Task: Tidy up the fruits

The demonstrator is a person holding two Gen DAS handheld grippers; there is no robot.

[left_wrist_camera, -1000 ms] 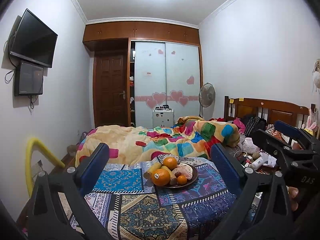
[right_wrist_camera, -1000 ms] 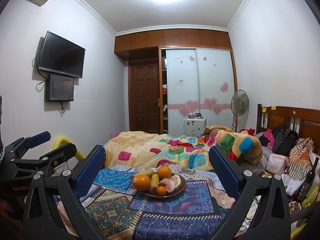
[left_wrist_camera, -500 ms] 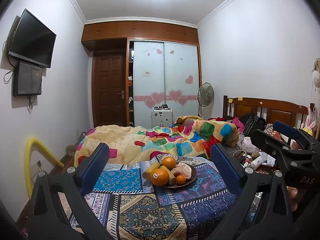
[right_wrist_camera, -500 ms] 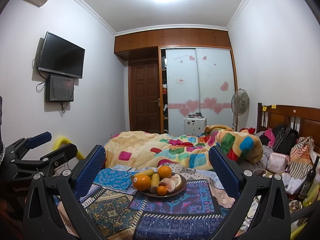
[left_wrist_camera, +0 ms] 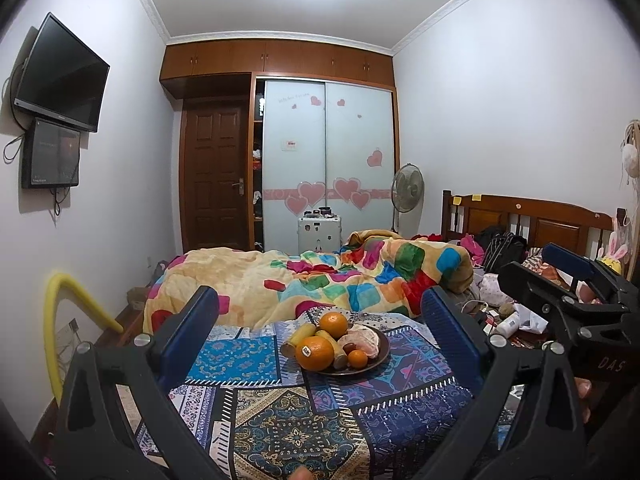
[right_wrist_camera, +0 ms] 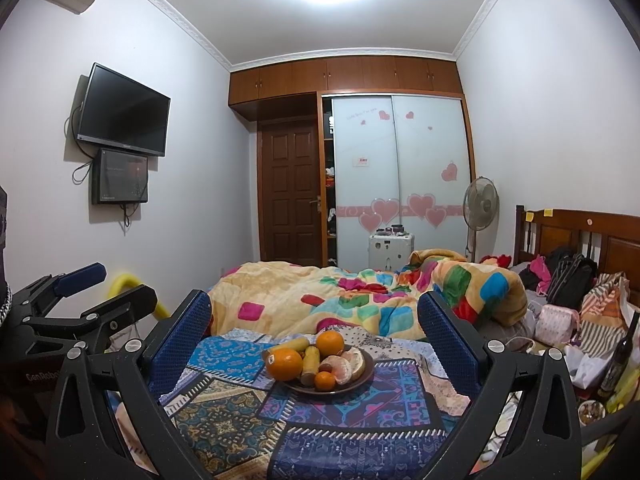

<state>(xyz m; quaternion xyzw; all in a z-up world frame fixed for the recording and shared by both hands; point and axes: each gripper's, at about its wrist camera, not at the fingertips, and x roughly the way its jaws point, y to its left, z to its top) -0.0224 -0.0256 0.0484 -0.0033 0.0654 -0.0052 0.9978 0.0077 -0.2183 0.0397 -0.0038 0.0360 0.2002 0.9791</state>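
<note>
A dark plate (left_wrist_camera: pixel 382 354) (right_wrist_camera: pixel 366 372) of fruit sits on a patterned cloth. It holds a large orange with a sticker (left_wrist_camera: pixel 314 353) (right_wrist_camera: pixel 284 364), a second orange (left_wrist_camera: pixel 333 325) (right_wrist_camera: pixel 330 343) behind, a small mandarin (left_wrist_camera: pixel 357 359) (right_wrist_camera: pixel 324 381), bananas (left_wrist_camera: pixel 302 334) (right_wrist_camera: pixel 310 364) and peeled citrus (left_wrist_camera: pixel 364 340) (right_wrist_camera: pixel 346 364). My left gripper (left_wrist_camera: pixel 320 312) is open and empty, short of the plate. My right gripper (right_wrist_camera: pixel 314 312) is open and empty, also short of it. Each gripper shows at the edge of the other's view.
The patterned cloth (left_wrist_camera: pixel 256 360) covers a table in front of a bed with a colourful quilt (left_wrist_camera: pixel 320 276). Clutter, bags and a dark bottle (right_wrist_camera: pixel 618 356) lie at the right. A yellow tube (left_wrist_camera: pixel 56 320) stands at the left wall.
Both views have barely shifted. The grippers stay open and the fruit has not moved.
</note>
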